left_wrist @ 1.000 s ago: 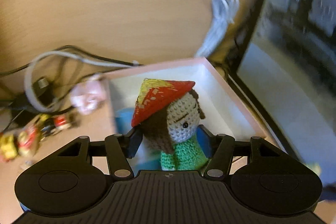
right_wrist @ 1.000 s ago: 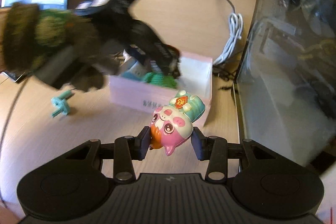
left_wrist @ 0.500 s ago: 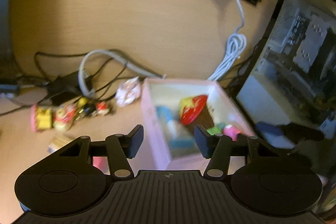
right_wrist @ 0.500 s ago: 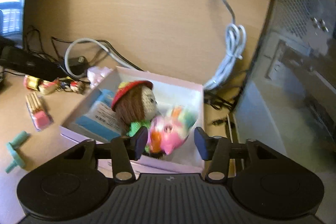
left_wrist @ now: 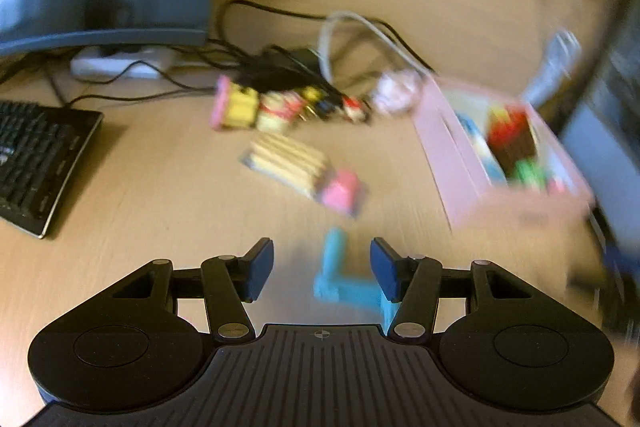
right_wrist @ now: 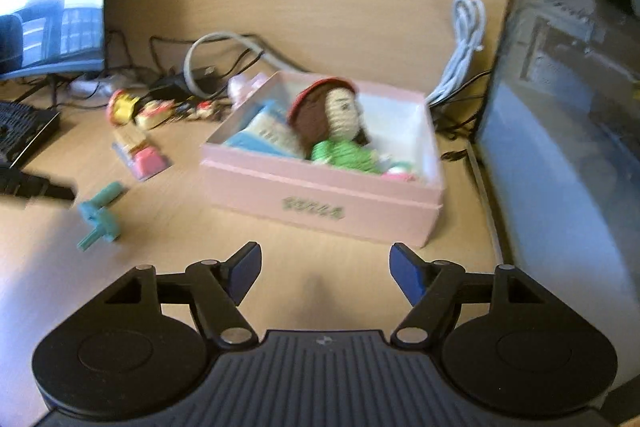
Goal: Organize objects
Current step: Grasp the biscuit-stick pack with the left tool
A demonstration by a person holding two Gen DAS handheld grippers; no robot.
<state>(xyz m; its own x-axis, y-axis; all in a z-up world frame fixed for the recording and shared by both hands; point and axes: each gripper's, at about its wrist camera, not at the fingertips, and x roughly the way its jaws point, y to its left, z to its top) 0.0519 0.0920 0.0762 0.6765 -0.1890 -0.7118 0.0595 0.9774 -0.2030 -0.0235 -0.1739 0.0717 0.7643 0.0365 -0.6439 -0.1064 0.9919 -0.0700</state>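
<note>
next target: teal peg [left_wrist: 345, 283] lying loose on desk [left_wrist: 160, 187], likely the thing the left is going for
left gripper [left_wrist: 322, 269]: fingers spread wide, holding nothing, hovering just over the peg
peg vs left fingers: sitting between the two pads, off-centre toward 3 o'clock, its lower end touching or just beside the right pad [left_wrist: 385, 273] (blur, cannot say which)
peg axis: l-shaped; one leg running 12 to 6, the other 9 to 3 toward the right pad
right gripper [right_wrist: 326, 273]: fingers wide apart, empty, facing the box [right_wrist: 320, 195] at 12 o'clock
peg vs right gripper: peg at 10 o'clock in right view, well apart, so left hand is nearer
box contents: doll [right_wrist: 334, 125] leaning inside, blue packet [right_wrist: 260, 135] at its 9 o'clock, pink bit at 4 o'clock corner too small to name
still out: cracker pack [left_wrist: 302, 173] at 11 o'clock of the peg, row of small toys [left_wrist: 280, 107] beyond it near cables
judgement: left needs shifting toward 3 o'clock to centre the peg before closing
risk: closing now may be nudging the peg sideways instead of pinching it
</note>
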